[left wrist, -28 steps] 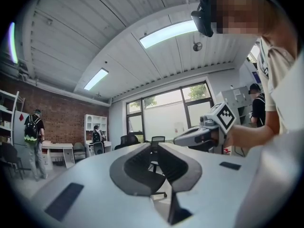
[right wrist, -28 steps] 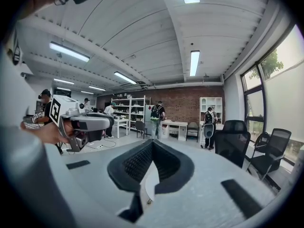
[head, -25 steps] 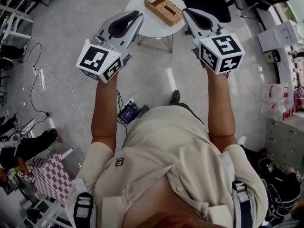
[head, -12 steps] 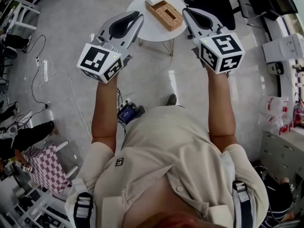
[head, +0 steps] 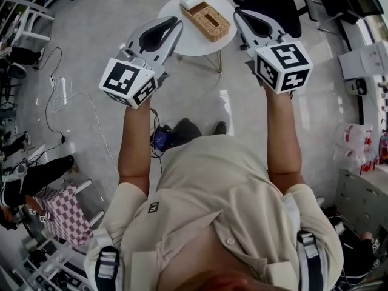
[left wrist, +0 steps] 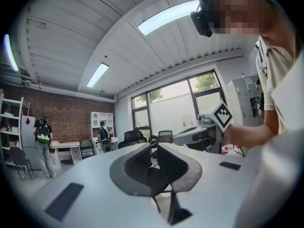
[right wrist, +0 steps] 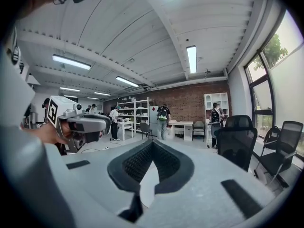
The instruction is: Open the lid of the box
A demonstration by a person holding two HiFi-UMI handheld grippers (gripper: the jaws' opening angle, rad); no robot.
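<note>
A tan wicker box [head: 207,20] lies on a small round white table [head: 182,35] at the top of the head view, with a white object [head: 190,1] beside it at the far end. Both grippers are held up in the air, short of the table and well above the floor. My left gripper [head: 177,21] is shut with nothing in it, its tips over the table's left edge. My right gripper [head: 237,13] is also shut and empty, just right of the table. The gripper views look out level across the room and show neither box nor table.
A black office chair [head: 267,2] stands behind the table. Cables and a power strip [head: 53,93] lie on the floor at left, near a checkered item [head: 60,214]. White cabinets [head: 364,59] line the right side. People [right wrist: 163,120] stand by desks and shelves farther off.
The table and box have shifted slightly in the head view as the person steps forward. Both grippers keep the same raised pose and stay shut.
</note>
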